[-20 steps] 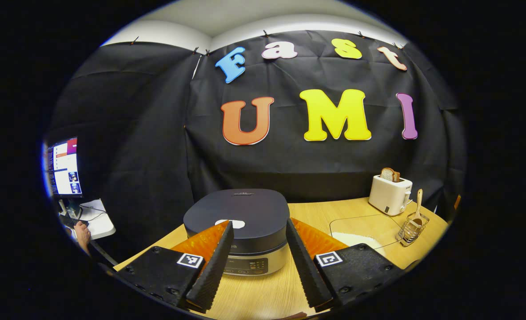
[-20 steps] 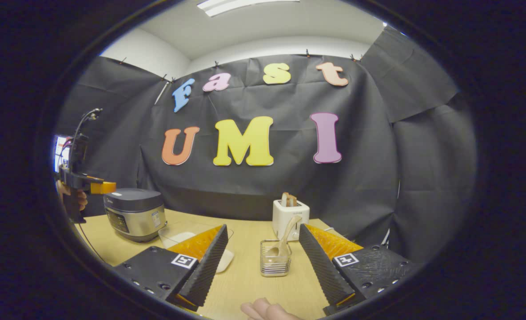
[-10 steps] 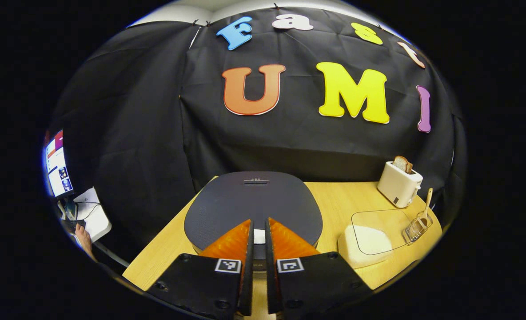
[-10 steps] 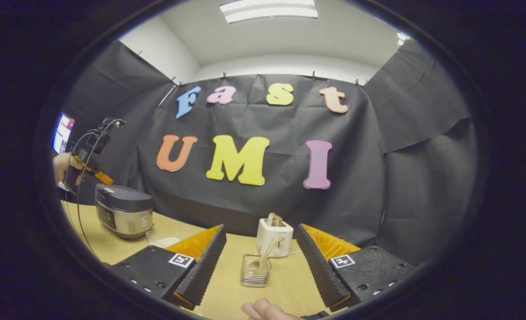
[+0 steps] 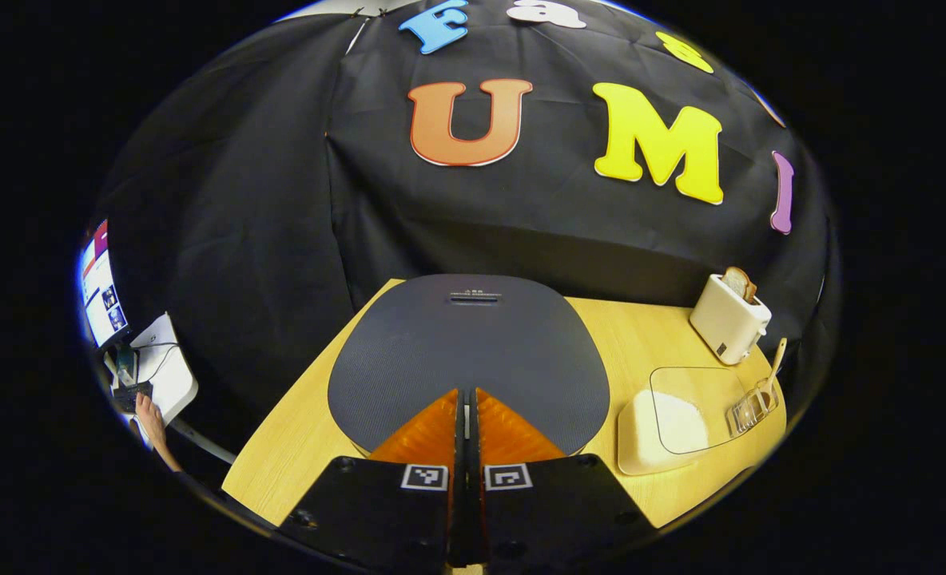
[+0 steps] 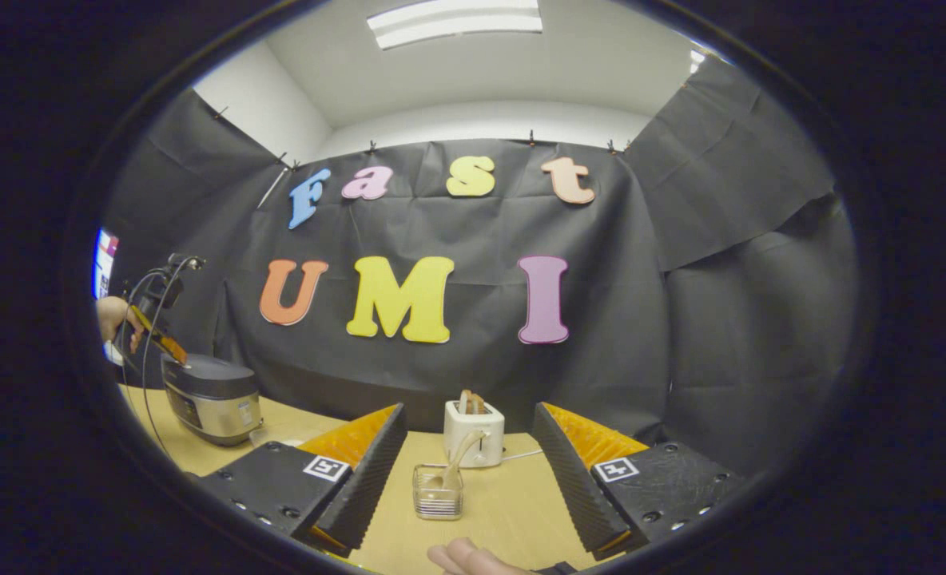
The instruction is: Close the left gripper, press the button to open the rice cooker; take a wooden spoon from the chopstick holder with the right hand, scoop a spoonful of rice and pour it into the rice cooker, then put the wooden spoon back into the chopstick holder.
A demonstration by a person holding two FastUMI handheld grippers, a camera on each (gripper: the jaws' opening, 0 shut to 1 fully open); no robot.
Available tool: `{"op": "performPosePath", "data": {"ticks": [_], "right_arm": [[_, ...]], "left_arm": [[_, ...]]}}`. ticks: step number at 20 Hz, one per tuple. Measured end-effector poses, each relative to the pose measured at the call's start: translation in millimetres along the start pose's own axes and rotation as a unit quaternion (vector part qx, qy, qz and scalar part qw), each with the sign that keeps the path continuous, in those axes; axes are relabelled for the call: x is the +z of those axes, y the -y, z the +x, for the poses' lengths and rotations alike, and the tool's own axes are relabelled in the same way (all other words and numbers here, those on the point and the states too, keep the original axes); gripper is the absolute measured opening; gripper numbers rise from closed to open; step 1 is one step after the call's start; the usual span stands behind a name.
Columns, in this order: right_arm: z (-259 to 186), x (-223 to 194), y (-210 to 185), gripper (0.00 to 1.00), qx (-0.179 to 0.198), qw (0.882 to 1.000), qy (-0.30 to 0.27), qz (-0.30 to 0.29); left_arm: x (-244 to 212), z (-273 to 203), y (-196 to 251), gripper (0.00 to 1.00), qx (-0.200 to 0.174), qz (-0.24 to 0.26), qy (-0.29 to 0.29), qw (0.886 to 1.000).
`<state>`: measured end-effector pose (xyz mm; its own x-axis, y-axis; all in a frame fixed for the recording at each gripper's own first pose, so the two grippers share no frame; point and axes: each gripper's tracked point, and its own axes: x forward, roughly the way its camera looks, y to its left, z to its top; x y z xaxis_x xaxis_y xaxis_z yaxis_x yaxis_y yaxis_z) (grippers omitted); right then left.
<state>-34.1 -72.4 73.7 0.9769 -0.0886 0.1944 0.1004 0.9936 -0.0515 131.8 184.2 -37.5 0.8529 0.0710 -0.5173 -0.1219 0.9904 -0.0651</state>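
My left gripper point(image 5: 467, 393) is shut, its tips pressed together low over the front of the dark rice cooker lid point(image 5: 469, 339); the button is hidden under them. The lid is closed. In the right gripper view the rice cooker point(image 6: 211, 397) stands far left with the left gripper point(image 6: 160, 339) above its front edge, held by a hand point(image 6: 110, 315). My right gripper point(image 6: 469, 415) is open with nothing in it, pointing at the wire chopstick holder point(image 6: 437, 493), a short way ahead. The wooden spoon point(image 6: 463, 454) leans in the holder. The rice container point(image 5: 663, 421) sits right of the cooker.
A white toaster point(image 6: 473, 423) with bread stands behind the holder, near the back wall. In the left gripper view the toaster point(image 5: 729, 317), holder point(image 5: 751, 406) and spoon point(image 5: 777, 361) line the table's right edge. A monitor and a side desk point(image 5: 161, 375) stand off to the left.
My left gripper went from wide open to fully shut and tipped down closer over the cooker lid. The right gripper stayed open and drew slightly back from the holder.
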Motion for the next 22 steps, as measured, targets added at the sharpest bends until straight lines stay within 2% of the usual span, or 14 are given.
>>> {"op": "performPosePath", "data": {"ticks": [2, 4, 5, 6, 8, 9, 11, 12, 15, 19, 20, 22], "right_arm": [[-0.9, 1.3, 4.1, 0.97, -0.001, 1.0, -0.003, 0.013], [-0.9, 2.0, 8.2, 0.97, -0.002, 1.0, -0.006, 0.025], [-1.3, 2.4, 9.5, 0.95, -0.002, 1.0, -0.009, 0.029], [-2.3, 2.1, 11.7, 0.97, -0.004, 0.999, -0.011, 0.034], [-2.3, 2.6, 16.3, 0.95, -0.007, 0.999, -0.013, 0.044], [-2.0, 3.6, 18.0, 0.95, -0.008, 0.999, -0.013, 0.048], [-3.6, 4.1, 21.7, 0.95, -0.01, 0.999, -0.014, 0.051], [-4.2, 3.5, 23.9, 0.95, -0.012, 0.999, -0.014, 0.051], [-3.5, 5.2, 30.9, 0.95, -0.021, 0.999, -0.011, 0.048], [-1.0, -1.9, 28.8, 0.94, -0.02, 0.998, -0.023, 0.052], [-0.4, -4.2, 28.3, 0.95, -0.019, 0.998, -0.026, 0.05], [0.6, -5.7, 28.8, 0.95, -0.022, 0.998, -0.028, 0.043]], "left_arm": [[-1.3, -1.8, 0.9, 0.03, 0.007, 0.004, -0.013, 1.0], [-3.5, 0.2, 0.8, 0.04, 0.025, 0.033, -0.01, 0.999], [-5.4, -3.8, 3.2, 0.04, 0.038, 0.049, -0.014, 0.998], [-8.4, 11.5, 1.9, 0.03, 0.053, 0.071, 0.006, 0.996], [-6.3, 0.7, 0.9, 0.03, 0.094, 0.099, 0.014, 0.99], [-7.8, 1.0, 0.9, 0.03, 0.118, 0.108, 0.014, 0.987], [-5.7, 2.0, 1.7, 0.0, 0.141, 0.105, 0.006, 0.985], [-2.6, -1.0, 3.0, 0.03, 0.144, 0.11, 0.007, 0.983], [16.4, -12.3, 8.1, 0.03, 0.132, 0.11, 0.045, 0.984], [68.8, -53.0, 5.7, 0.02, 0.133, 0.09, 0.139, 0.977], [75.0, -64.7, 11.7, 0.03, 0.124, 0.09, 0.152, 0.976], [70.4, -77.4, 29.5, 0.03, 0.087, 0.081, 0.144, 0.982]]}}
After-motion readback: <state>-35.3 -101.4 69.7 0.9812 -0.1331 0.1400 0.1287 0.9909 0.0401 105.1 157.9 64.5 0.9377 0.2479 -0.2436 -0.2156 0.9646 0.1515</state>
